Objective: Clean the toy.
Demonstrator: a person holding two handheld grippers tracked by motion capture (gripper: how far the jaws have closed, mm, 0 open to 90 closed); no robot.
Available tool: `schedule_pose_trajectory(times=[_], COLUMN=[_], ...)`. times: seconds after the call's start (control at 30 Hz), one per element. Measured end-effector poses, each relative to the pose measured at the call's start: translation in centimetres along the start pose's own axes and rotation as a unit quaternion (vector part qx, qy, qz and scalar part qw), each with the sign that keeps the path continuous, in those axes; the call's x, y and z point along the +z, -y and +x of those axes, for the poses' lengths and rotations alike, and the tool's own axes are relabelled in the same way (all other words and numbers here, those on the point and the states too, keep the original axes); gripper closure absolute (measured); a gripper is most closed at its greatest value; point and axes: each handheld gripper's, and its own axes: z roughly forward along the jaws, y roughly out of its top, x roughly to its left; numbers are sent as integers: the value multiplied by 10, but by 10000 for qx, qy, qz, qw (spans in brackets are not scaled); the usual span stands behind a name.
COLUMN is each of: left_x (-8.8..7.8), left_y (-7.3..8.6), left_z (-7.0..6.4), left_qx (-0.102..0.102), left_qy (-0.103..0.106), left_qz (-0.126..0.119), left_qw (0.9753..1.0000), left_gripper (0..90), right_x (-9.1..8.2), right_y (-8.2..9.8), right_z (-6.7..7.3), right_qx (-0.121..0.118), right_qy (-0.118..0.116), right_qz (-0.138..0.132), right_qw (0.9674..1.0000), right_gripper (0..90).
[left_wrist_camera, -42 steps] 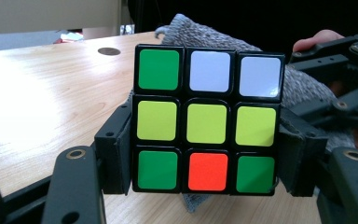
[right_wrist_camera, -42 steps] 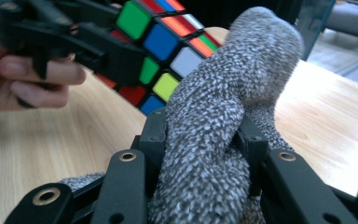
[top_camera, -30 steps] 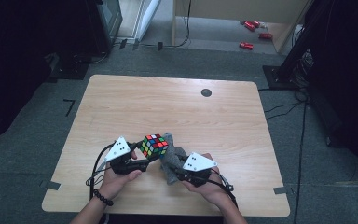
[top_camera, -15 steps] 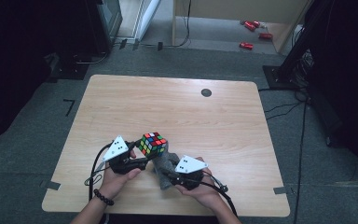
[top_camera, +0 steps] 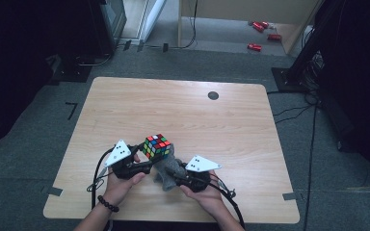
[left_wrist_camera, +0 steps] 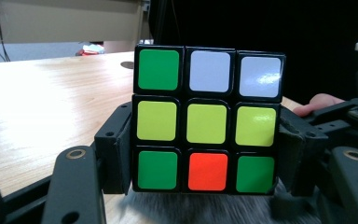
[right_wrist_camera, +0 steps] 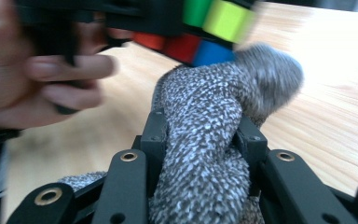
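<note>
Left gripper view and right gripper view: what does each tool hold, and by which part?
Left tool clamps the puzzle cube by two opposite side faces. Right tool pinches the grey cloth around a bunched fold near its middle.

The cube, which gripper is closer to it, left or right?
Left. The left gripper has its jaws clamped on the cube. The right gripper grips the grey cloth, which reaches up under the cube.

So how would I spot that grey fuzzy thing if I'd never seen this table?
Start at the wooden table and look to its near edge, where the person's hands are. The right hand-held gripper pinches a speckled grey cloth, bunched against the underside of the Rubik's cube. It is soft and dull; the cube is hard and bright.
</note>
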Motion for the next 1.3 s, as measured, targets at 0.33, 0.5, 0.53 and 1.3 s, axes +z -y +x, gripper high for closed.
schedule_pose_trajectory(times=[0.33,0.5,0.53,1.3], left_x=[6,5,3,1], left_y=[3,2,1,-1], left_z=[-13,-12,-10,-7], left_qx=[266,201,183,75], left_qy=[21,-2,-23,-47], left_qz=[53,-23,-54,-96], left_qw=[9996,9998,9998,9999], left_gripper=[342,342,342,342], right_x=[12,5,3,-7], right_y=[3,-1,-1,-1], right_z=[25,15,11,-12], right_qx=[-319,41,143,651], right_qy=[-453,-341,-273,260], right_qz=[171,-42,-86,-266], right_qw=[9983,9994,9995,9972], right_gripper=[639,639,639,637])
